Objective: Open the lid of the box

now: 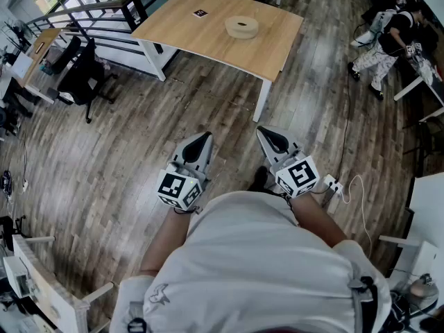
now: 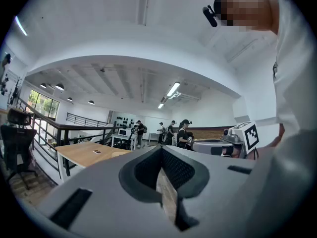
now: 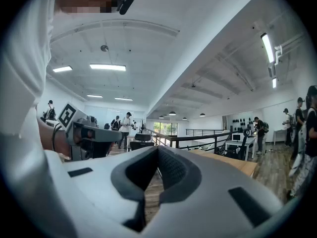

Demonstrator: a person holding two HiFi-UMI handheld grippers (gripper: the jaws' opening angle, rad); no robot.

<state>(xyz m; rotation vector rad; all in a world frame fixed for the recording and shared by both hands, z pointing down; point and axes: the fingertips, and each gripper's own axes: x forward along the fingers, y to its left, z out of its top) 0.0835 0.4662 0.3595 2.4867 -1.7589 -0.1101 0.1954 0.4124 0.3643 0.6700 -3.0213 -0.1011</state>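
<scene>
- Standing well away from the light wooden table with white legs (image 1: 208,40), the person holds both grippers low, close in front of the body.
- The round, low, tan box (image 1: 241,26) sits on that table, toward its right side, near a small black-and-white marker card (image 1: 200,12). Its lid seems still on, though it is small in the picture.
- The grey left gripper (image 1: 200,141) is closed, with nothing between its jaws.
- The grey right gripper (image 1: 269,136) is closed and empty too.
- Nothing of the task looks done: approaching, gripping the lid and lifting it are all left.
</scene>
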